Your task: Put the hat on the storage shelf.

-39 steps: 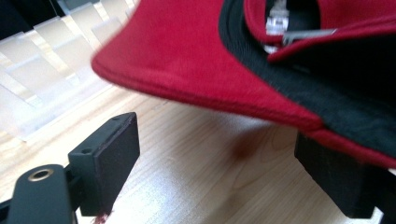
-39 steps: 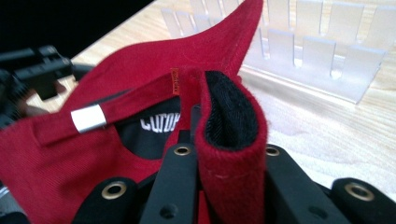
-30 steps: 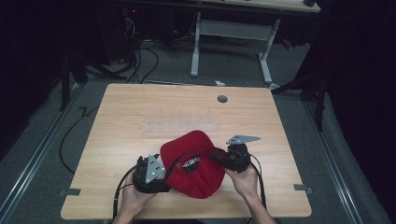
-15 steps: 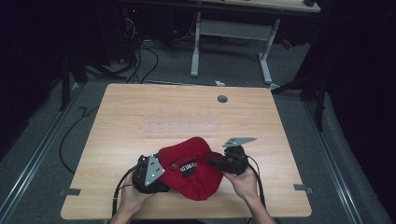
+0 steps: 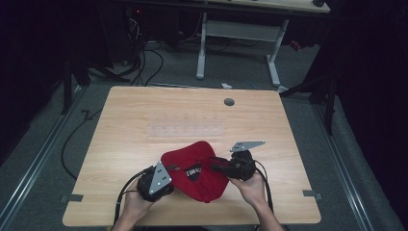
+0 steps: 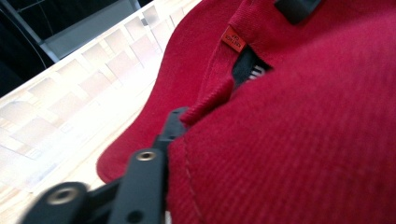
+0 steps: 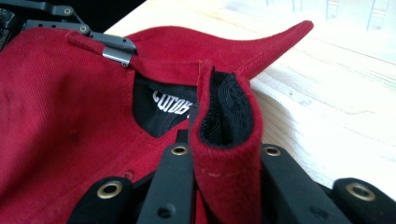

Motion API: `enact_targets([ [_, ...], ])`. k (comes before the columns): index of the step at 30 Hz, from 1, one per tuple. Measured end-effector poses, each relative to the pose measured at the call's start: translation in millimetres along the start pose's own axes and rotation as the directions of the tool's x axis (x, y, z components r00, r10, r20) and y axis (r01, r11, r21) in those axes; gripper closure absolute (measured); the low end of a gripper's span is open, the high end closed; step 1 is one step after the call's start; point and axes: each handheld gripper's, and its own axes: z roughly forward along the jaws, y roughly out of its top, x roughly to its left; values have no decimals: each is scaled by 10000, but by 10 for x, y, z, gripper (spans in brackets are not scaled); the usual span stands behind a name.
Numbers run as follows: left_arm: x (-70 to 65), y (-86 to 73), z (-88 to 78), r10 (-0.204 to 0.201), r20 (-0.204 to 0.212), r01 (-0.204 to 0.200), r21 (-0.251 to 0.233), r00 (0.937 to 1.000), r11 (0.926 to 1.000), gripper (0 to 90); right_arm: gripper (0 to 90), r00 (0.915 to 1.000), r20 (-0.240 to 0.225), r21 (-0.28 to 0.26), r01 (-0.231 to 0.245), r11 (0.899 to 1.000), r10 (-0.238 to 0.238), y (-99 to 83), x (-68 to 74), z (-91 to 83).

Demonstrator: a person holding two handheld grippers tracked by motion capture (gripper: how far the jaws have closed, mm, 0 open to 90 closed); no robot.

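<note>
Wooden table (image 5: 144,120), light top, mostly bare, with a small round hole (image 5: 229,102) near the far edge and a faint clear ruler-like strip (image 5: 185,130) mid-table. The work sits at the near edge, close to the person, likely so both hands reach it without stretching.

Red cap (image 5: 195,171) lies on the table between the two grippers, crown flattened, brim (image 7: 280,39) pointing away toward mid-table. It looks to be getting folded or squashed flat, one side pinched by each tool so the cloth cannot slide.

Left gripper (image 5: 166,175) comes in at the cap's left edge. Its jaws have just been closing, and in the left gripper view the red cloth lies against one black jaw (image 6: 140,182) with a fold over its tip; the other jaw is hidden by fabric. Reads as a grip on the cap's side, though not fully certain.

Right gripper (image 5: 216,166) holds the cap's right side, jaws drawn in narrow. In the right gripper view a doubled band of red cloth with black lining (image 7: 226,140) stands pinched between the two jaws, so it is clamped firmly, probably as the anchor while the left one works.

Small bits: black patch with white lettering (image 5: 193,172) in the cap's back opening, a metal strap clasp (image 7: 116,56), an orange tag (image 6: 234,38) on the seam.
</note>
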Motion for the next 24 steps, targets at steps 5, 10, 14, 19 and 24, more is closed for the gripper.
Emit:
enact_targets([
  [5,-15,123,-19,-111,77,111,4,9999,9999,789,817,9995,-300,-456,-80,9989,67,-19,-29,-31],
  [10,9,218,-27,-121,105,121,-4,9999,9999,803,719,9991,-430,-1026,-50,9947,6,-19,-33,-74],
  [14,80,260,-35,-465,-38,465,20,9989,9989,807,571,9993,-109,-1869,-382,9816,368,-20,-81,-152],
  [19,125,302,-55,-952,-51,952,-60,9954,9954,809,487,9973,535,-2730,-337,9614,502,-32,-112,-302],
  [24,164,363,-28,-1179,-64,1180,68,9930,9930,810,465,9871,1477,-3872,5,9220,615,-114,-111,-500],
])
